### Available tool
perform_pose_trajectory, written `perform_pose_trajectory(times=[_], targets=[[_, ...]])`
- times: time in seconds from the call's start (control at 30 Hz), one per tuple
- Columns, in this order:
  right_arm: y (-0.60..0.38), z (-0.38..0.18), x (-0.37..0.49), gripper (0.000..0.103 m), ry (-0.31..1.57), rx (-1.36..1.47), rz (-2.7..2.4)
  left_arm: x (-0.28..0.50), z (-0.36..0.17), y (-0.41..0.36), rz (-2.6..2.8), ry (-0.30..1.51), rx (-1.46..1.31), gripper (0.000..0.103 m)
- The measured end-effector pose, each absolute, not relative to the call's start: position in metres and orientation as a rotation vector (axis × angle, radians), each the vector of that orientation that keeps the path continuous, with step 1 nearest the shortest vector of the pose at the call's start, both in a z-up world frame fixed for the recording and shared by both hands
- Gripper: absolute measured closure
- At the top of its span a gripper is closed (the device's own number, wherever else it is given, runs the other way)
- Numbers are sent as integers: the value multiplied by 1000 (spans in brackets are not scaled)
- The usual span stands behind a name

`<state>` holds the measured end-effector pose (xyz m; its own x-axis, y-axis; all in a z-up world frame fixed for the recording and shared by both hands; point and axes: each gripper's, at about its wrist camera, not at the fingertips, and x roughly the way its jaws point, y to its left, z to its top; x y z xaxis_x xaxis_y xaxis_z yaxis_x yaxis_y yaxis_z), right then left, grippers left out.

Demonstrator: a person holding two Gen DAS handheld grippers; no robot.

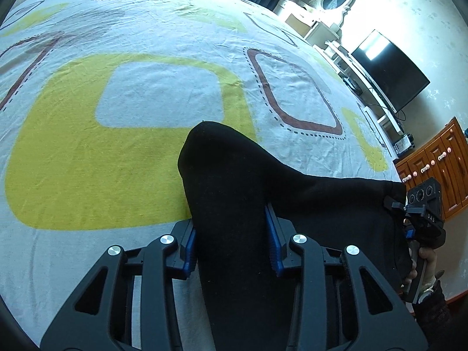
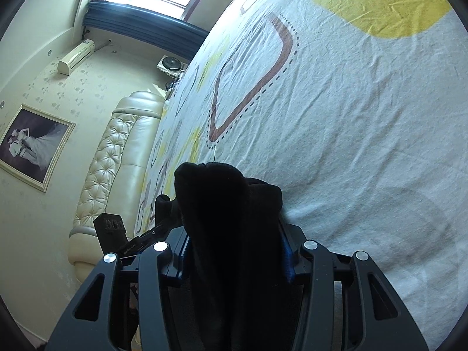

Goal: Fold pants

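Black, soft knit is what you have in both tools: the pants (image 1: 234, 193) hang bunched between your two grippers just over the bed sheet (image 1: 87, 146), with one rounded fold bulging forward from the left gripper (image 1: 232, 248) and a band of cloth running across to the right gripper (image 2: 234, 251). Your left jaws sit narrowed on a thick wad of fabric, blue pads (image 1: 191, 245) pressed against its sides; your right jaws likewise clamp a gathered lump. Expect it to behave as light, limp cloth, I'd judge: no stiffness, it will sag and drape wherever it is unsupported, and thick bunches may creep out of the pads if you pull hard. Better holds would be at flat edges, the waistband or hems, though neither can be made out here. The sheet below is wrinkled, printed with yellow and brown shapes.
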<state>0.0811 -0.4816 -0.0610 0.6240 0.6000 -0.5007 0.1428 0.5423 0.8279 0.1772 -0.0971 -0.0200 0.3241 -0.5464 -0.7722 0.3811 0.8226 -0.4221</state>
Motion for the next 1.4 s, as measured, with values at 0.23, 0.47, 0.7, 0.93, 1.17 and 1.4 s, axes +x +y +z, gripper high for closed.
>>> perform_pose_trajectory(times=[0.23, 0.47, 0.7, 0.93, 1.17, 1.4], targets=[[-457, -65, 100, 56, 900, 983, 354, 186, -18, -63, -562, 1081, -195, 65], [-414, -68, 130, 56, 919, 989, 410, 202, -16, -15, -502, 1073, -210, 65], [-369, -71, 155, 56, 933, 994, 465, 221, -12, 32, -445, 1065, -232, 65], [-332, -71, 174, 56, 945, 993, 512, 245, -12, 75, -424, 1077, -273, 65], [-336, -74, 174, 57, 959, 986, 485, 240, -17, 88, -478, 1064, -311, 53], [-344, -69, 160, 44, 995, 1008, 463, 207, -7, 113, -533, 1065, -361, 42]])
